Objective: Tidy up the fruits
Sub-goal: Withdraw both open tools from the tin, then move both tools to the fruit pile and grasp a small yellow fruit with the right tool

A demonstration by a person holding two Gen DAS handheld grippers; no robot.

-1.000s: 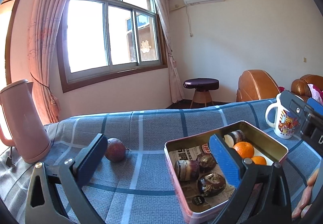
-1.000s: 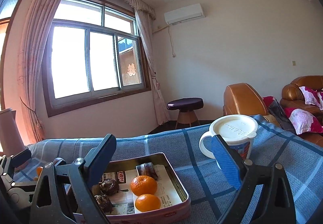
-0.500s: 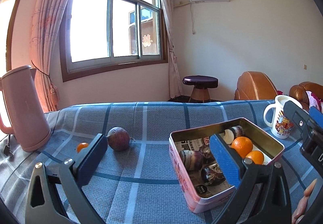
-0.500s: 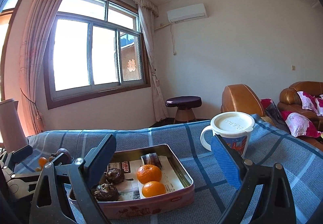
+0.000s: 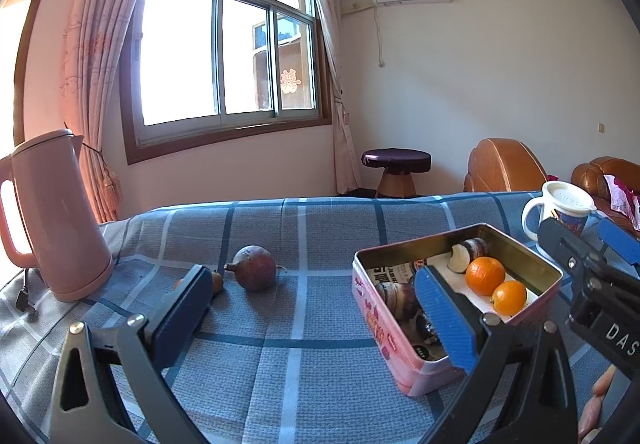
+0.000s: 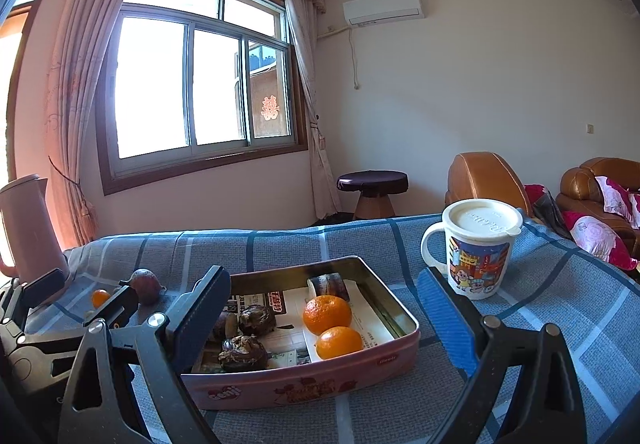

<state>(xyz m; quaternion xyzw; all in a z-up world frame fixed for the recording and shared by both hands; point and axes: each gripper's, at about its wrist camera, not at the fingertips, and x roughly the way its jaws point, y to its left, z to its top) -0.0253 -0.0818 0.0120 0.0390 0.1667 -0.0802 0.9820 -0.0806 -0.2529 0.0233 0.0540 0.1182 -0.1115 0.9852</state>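
A pink tin box (image 5: 384, 320) (image 6: 304, 388) on the blue checked cloth holds two oranges (image 5: 485, 276) (image 6: 327, 314), several dark wrinkled fruits (image 6: 243, 353) and a dark slice (image 6: 329, 283). A dark red round fruit (image 5: 255, 273) (image 6: 145, 286) and a small orange (image 6: 100, 297) lie left of the box; in the left wrist view the small orange (image 5: 216, 282) is mostly behind my left finger. My left gripper (image 5: 316, 320) is open and empty, above the cloth between the red fruit and the box. My right gripper (image 6: 324, 324) is open and empty, just in front of the box.
A pink kettle (image 5: 52, 220) with a cord stands at the far left. A white lidded mug (image 6: 478, 248) stands right of the box. Beyond the table's far edge are a stool (image 5: 396, 170) and brown leather chairs (image 6: 484, 180).
Both grippers have drawn back and risen a little. The left view has swung so more of the cloth, the red fruit and the kettle show. The fruits have not moved.
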